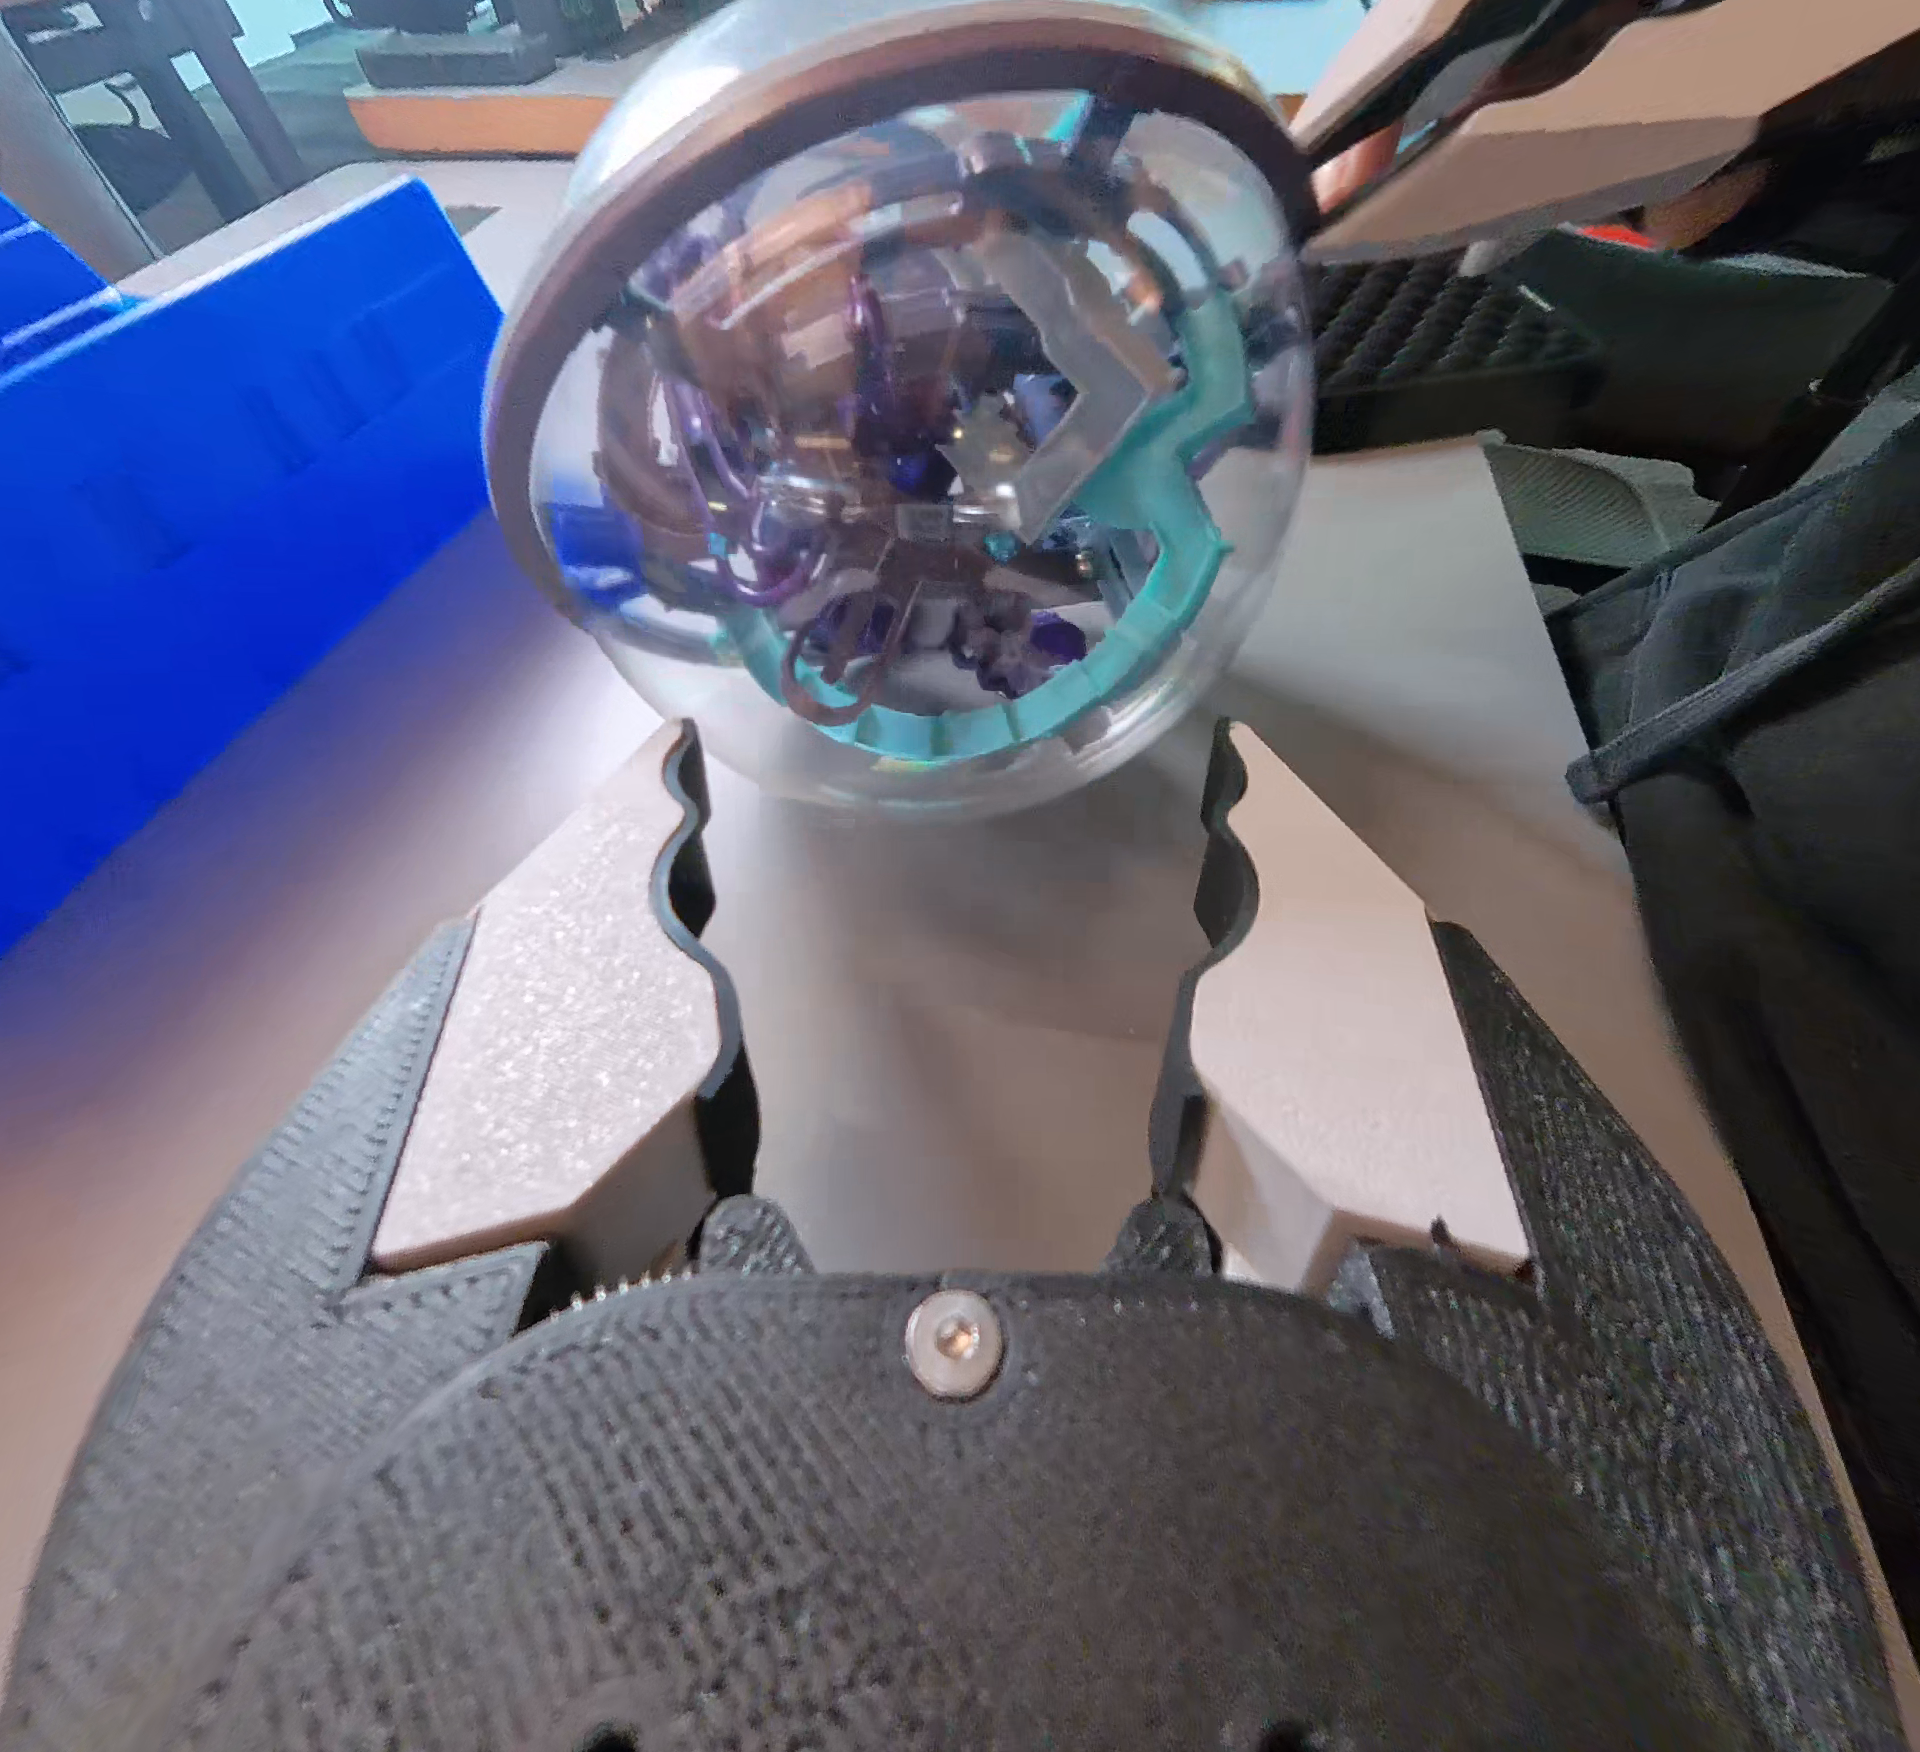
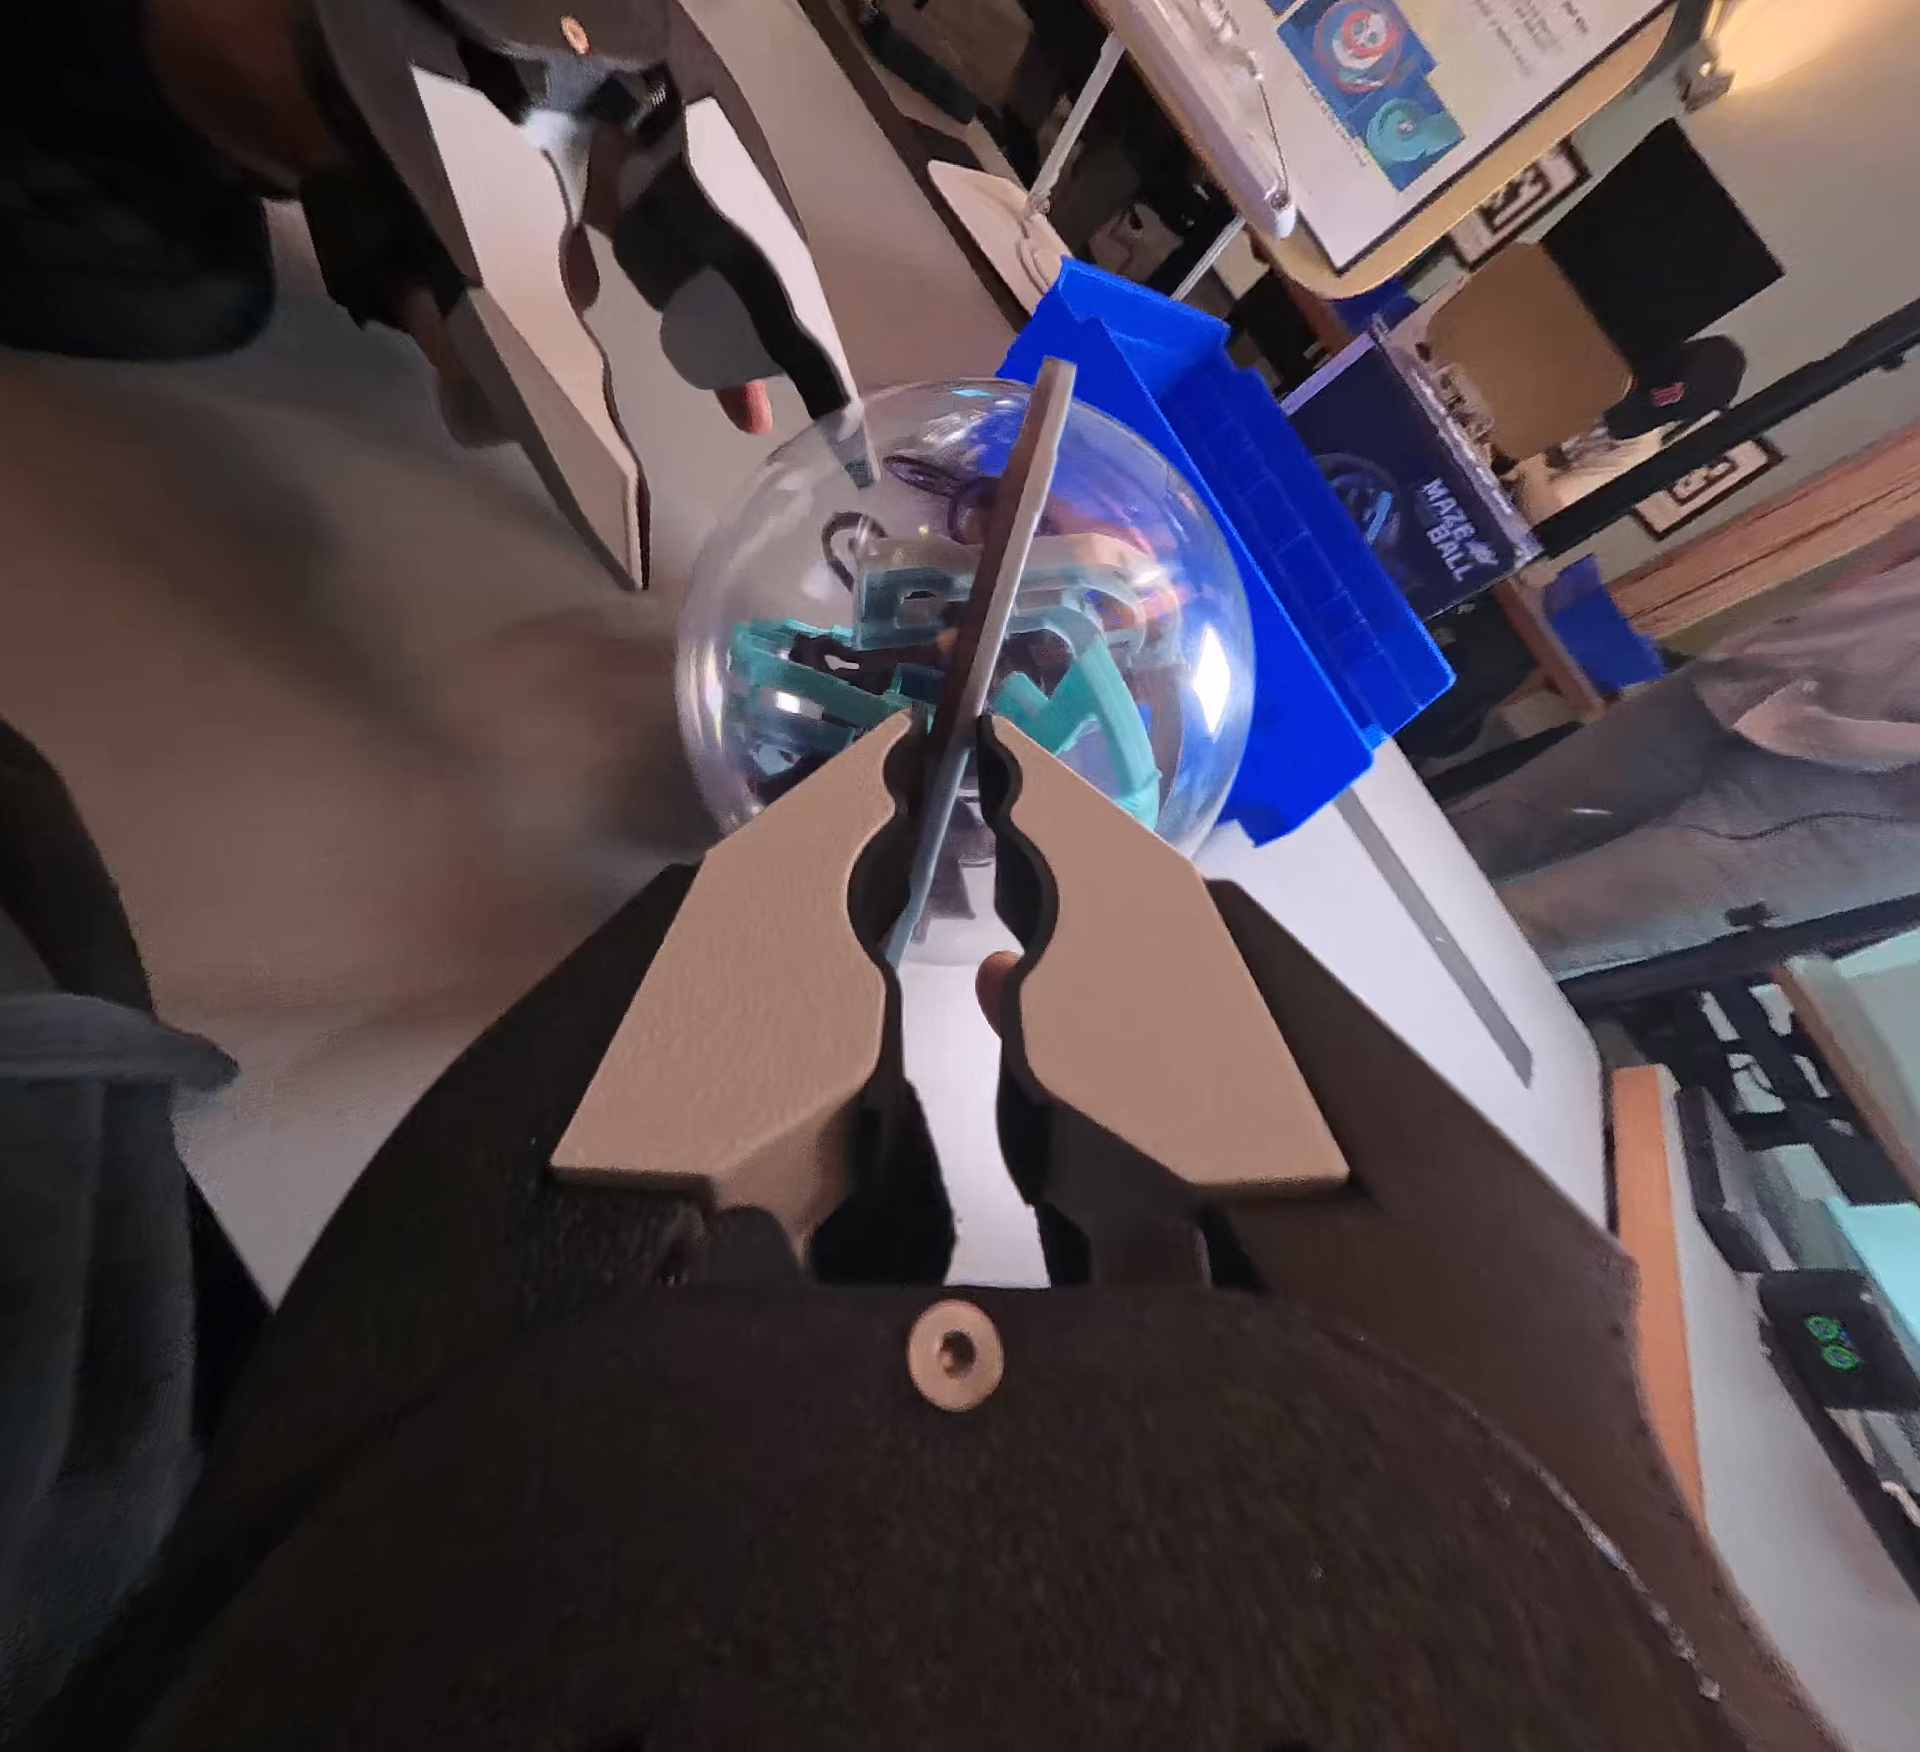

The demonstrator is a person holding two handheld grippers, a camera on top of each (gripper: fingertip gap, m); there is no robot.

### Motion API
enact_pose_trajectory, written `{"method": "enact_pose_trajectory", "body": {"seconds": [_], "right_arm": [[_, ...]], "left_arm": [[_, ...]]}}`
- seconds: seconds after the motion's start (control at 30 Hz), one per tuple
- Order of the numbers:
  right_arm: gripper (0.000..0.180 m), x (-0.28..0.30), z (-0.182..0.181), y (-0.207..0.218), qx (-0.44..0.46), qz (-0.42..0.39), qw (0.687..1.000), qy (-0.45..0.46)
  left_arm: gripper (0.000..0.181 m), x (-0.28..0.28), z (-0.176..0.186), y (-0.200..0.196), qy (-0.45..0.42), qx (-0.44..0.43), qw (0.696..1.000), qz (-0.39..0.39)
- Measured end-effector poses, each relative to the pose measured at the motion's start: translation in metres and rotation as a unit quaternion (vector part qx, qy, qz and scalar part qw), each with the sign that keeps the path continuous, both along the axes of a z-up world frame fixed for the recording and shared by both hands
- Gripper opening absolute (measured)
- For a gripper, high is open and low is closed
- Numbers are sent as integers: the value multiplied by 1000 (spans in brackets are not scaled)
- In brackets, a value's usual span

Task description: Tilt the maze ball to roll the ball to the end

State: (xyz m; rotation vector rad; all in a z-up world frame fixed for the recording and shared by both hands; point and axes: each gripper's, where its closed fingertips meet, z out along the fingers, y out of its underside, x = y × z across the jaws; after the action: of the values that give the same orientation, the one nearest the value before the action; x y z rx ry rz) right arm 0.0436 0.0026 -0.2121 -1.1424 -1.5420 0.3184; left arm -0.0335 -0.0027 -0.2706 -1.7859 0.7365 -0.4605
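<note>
The maze ball [image 1: 904,414] is a clear sphere with teal, purple and brown tracks inside and a dark ring [image 1: 727,133] round its middle. It hangs just above the pale table [image 1: 935,954]. My right gripper [image 2: 951,726] is shut on the ring [image 2: 1029,497] and holds the maze ball [image 2: 1122,622] tilted. It shows at the upper right of the left wrist view [image 1: 1340,185]. My left gripper [image 1: 956,752] is open, its fingertips just under the sphere. In the right wrist view [image 2: 732,497] one fingertip [image 2: 836,414] is at the shell. I cannot pick out the small rolling ball.
A blue bin [image 1: 208,476] stands close to the left of the ball, and also shows in the right wrist view [image 2: 1247,559]. A dark box [image 2: 1423,497] leans behind it. A sheet on a clipboard stand [image 2: 1403,9] is beyond. A black bag [image 1: 1766,767] lies at the right.
</note>
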Motion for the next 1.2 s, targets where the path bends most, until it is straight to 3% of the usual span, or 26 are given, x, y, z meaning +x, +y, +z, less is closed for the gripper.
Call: {"method": "enact_pose_trajectory", "body": {"seconds": [0.3,0.5,0.6,0.8,1.0,1.2], "right_arm": [[5,18,-1,21,-69,50,995,42],[5,32,-5,36,-137,83,985,60],[6,36,-5,41,-162,100,979,66],[6,40,-5,47,-220,133,964,68],[6,46,-7,54,-244,140,957,75],[6,53,-11,56,-247,135,956,78]], "left_arm": [[86,-13,35,13,-20,77,997,-18],[54,-36,41,46,-11,65,990,-125],[50,-41,43,66,-9,69,984,-164],[34,-22,29,63,-25,25,966,-258],[9,-10,35,59,-16,64,966,-251],[8,-4,40,56,5,84,967,-241]]}}
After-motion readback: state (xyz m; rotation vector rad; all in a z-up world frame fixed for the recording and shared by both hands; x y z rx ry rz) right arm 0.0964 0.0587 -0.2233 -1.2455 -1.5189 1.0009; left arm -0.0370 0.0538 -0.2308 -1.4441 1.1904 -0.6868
